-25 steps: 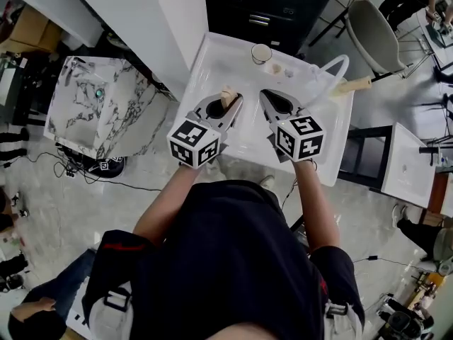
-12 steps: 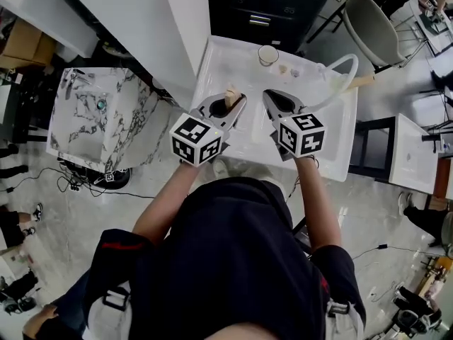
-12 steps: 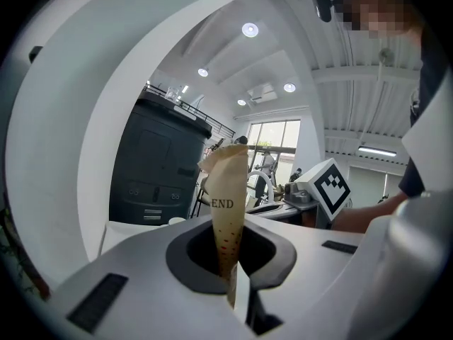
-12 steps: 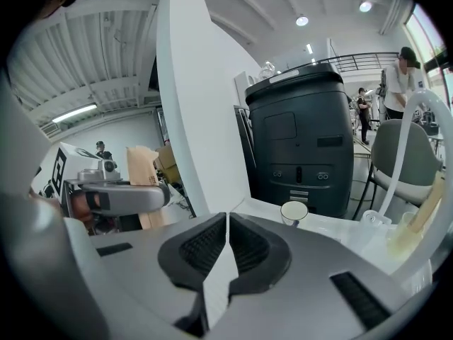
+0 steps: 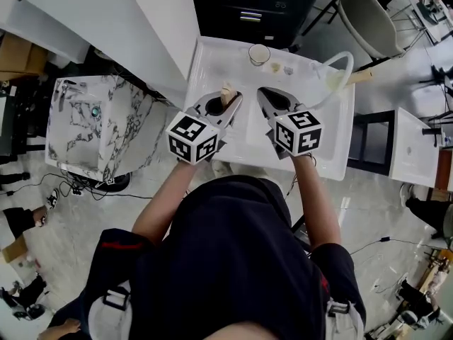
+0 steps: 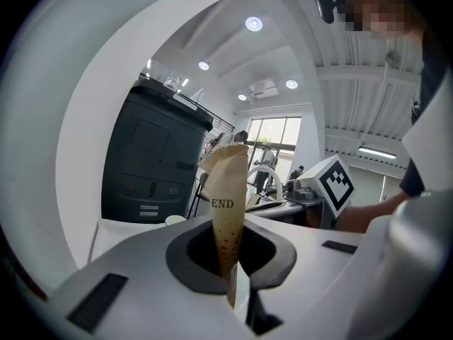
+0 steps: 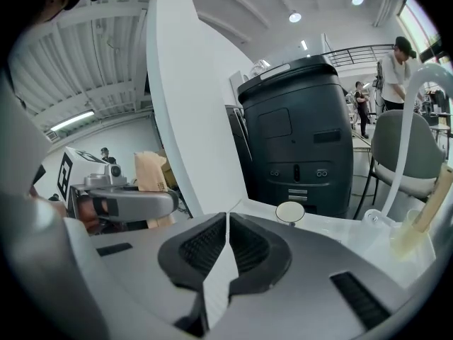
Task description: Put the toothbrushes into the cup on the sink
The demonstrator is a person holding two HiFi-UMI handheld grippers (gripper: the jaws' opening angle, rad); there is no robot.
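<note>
A white sink (image 5: 212, 59) lies below both grippers, with a white cup (image 5: 260, 54) at its far rim. The cup (image 6: 175, 220) shows small in the left gripper view, and in the right gripper view the cup (image 7: 290, 212) stands just beyond the jaws. My left gripper (image 5: 233, 101) is shut on a tan paper card (image 6: 228, 204) printed "END", which sticks upright from the jaws. In the head view the card (image 5: 226, 93) rises over the sink's left part. My right gripper (image 5: 260, 94) is shut with nothing in it, its jaws (image 7: 226, 225) meeting. I make out no toothbrush.
A white curved hose (image 5: 334, 66) and a wooden handle (image 5: 359, 77) sit at the sink's right far corner. A marble-patterned basin (image 5: 92, 122) stands to the left, a dark cabinet (image 5: 262, 6) behind, a grey chair (image 5: 368, 20) and another white basin (image 5: 410, 154) to the right.
Both grippers have shifted slightly over the sink and dipped a little. The left one keeps the card; both stay shut.
</note>
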